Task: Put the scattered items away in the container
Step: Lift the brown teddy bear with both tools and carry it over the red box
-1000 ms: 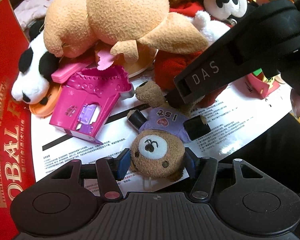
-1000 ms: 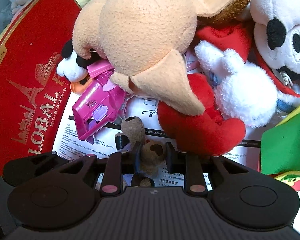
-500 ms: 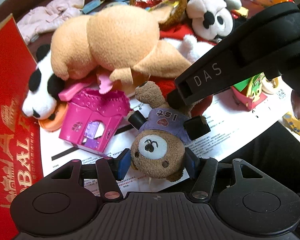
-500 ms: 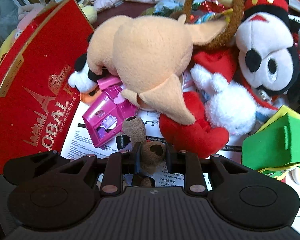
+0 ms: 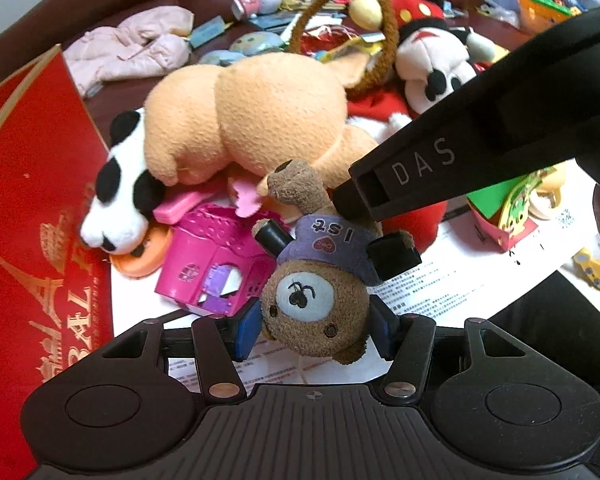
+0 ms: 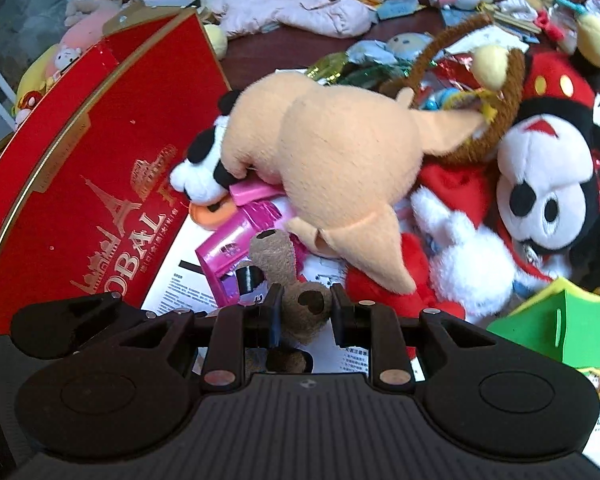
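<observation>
I have the small bear [image 5: 316, 304] pinched head in my left gripper [image 5: 314, 326], foot in my right gripper [image 6: 304, 308]; next, carry it left into the red box [image 6: 80, 184]

"DAS" in pale letters on right gripper [image 5: 384, 208]; "1st" upside down on teddy bear [image 5: 320, 280] shirt; gold "OBAL" on red box [image 6: 100, 200].

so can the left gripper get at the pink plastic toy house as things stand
Probably not yet. The left gripper is shut on the head of the small brown teddy bear in a purple shirt, whose leg the right gripper also holds. The pink plastic toy house itself lies uncovered on the white printed sheet.
</observation>
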